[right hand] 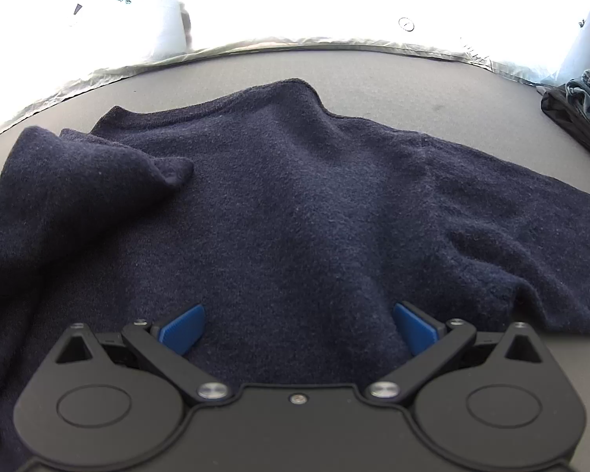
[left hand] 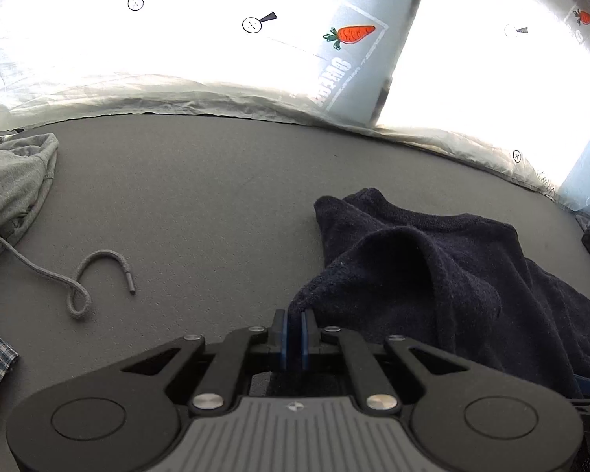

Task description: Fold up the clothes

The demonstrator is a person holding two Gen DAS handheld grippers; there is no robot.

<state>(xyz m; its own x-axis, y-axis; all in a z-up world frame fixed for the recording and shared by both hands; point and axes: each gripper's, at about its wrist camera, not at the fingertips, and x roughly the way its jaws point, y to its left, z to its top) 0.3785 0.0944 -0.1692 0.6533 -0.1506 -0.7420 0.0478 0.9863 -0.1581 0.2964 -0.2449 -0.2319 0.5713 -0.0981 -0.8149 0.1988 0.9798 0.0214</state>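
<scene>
Near the middle of the grey tabletop (left hand: 200, 196) lies a dark navy sweater (right hand: 295, 204), spread with its long axis running across from side to side. Its left edge is pinched between the pads of the left gripper (left hand: 294, 320), jaws nearly together on a fold of cloth. Over the sweater's near hem, the right gripper (right hand: 297, 330) hangs tilted downward, jaws wide and holding nothing. A grey hoodie (left hand: 11, 188) sits at the far left edge.

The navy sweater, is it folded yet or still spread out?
Mostly spread: the navy sweater lies open across the grey table, with only one sleeve flopped over its body.
</scene>
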